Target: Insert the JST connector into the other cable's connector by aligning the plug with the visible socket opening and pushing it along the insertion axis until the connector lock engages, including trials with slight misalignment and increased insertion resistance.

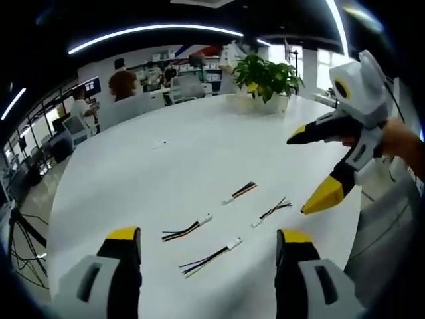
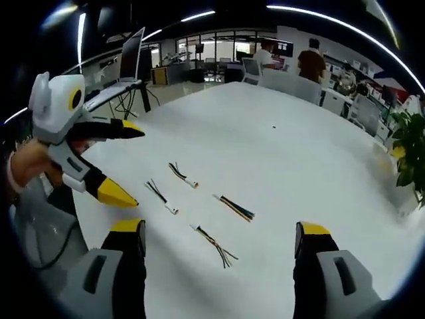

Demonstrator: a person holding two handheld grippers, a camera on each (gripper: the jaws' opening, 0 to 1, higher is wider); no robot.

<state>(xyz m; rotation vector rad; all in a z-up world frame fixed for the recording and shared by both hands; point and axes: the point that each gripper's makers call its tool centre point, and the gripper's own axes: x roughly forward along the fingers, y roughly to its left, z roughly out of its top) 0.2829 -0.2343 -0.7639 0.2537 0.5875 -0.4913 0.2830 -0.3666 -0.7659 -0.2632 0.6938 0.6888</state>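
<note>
Four short cables with white JST connectors [image 1: 234, 244] lay loose at lower centre of the white surface [image 1: 166, 159], apart for easy picking; left hand-held gripper [image 1: 209, 239] and right hand-held gripper [image 2: 219, 236] hovered spread, empty.

Grey grippers, yellow-tipped black fingers [image 1: 123, 234]
</note>
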